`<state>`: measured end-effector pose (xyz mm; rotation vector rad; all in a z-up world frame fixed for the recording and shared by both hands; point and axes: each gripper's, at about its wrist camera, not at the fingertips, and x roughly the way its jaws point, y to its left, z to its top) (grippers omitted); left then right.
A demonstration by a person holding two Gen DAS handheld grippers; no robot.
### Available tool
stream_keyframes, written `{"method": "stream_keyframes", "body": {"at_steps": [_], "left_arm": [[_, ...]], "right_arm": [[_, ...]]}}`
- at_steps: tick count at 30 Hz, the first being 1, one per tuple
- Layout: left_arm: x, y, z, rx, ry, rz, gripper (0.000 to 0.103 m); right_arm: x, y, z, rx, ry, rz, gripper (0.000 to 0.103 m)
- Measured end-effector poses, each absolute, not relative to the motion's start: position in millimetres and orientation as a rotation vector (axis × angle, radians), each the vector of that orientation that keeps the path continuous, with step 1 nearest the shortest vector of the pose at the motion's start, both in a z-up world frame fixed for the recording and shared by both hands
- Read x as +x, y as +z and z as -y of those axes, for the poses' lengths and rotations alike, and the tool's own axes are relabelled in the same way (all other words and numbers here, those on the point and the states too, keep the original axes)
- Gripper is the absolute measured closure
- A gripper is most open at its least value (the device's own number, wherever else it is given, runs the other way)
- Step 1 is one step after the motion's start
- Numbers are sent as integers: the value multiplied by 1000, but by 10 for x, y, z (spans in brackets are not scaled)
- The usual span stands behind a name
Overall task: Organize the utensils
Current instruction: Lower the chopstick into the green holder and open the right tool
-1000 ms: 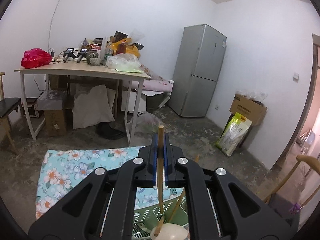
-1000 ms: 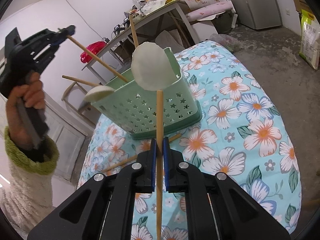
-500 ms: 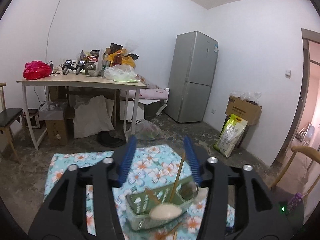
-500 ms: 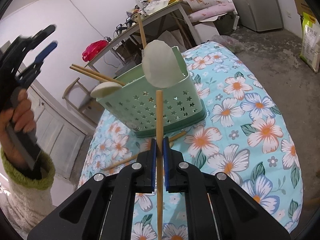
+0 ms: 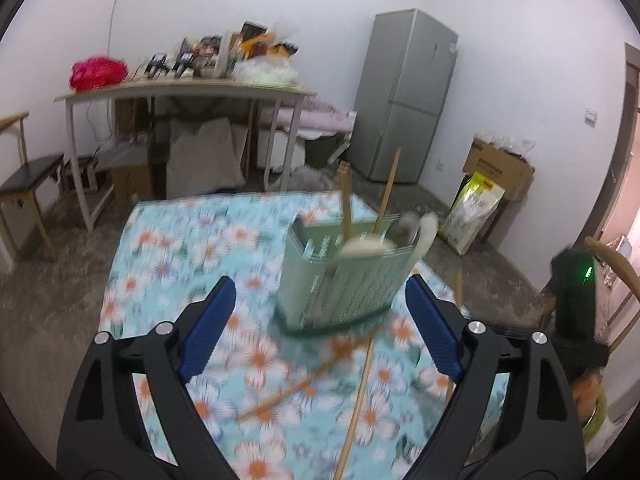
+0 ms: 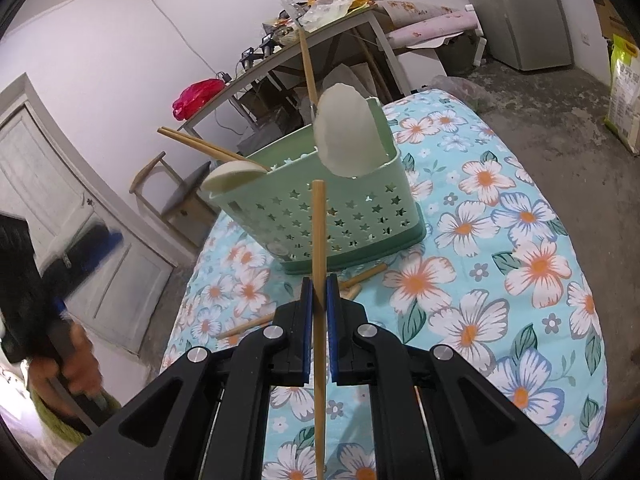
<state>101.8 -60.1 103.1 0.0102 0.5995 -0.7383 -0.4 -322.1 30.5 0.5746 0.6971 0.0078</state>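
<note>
Green star-punched caddy (image 6: 320,216) stands on the floral cloth (image 6: 520,264), nearer its far edge. Inside: two white spoons (image 6: 346,136), a chopstick pair (image 6: 200,146) leaning out over the left rim, one upright stick. Loose chopsticks (image 6: 360,276) lie on the cloth just in front of the caddy. Right gripper (image 6: 319,304) pinches a chopstick (image 6: 319,240), tip just before the caddy wall. Left gripper (image 5: 320,320) jaws opening, nothing between them. Cloth right of the caddy is bare.

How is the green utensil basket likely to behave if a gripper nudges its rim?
The green utensil basket looks like thin perforated plastic, so probably light and apt to slide on the floral tablecloth. Chopsticks and white spoons stick out above its rim, so it may tip.
</note>
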Motion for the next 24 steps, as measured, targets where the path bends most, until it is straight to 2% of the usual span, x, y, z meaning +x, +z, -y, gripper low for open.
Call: {"method": "stream_keyframes", "body": {"at_steps": [10,24], "left_arm": [[877,446,422,47,-670,-735,16],[793,387,360,49,-609,-712,11]], "right_arm": [[-31,613,3209,533,13,-612,96],[177,1616,3388,375,24,-312,96]]}}
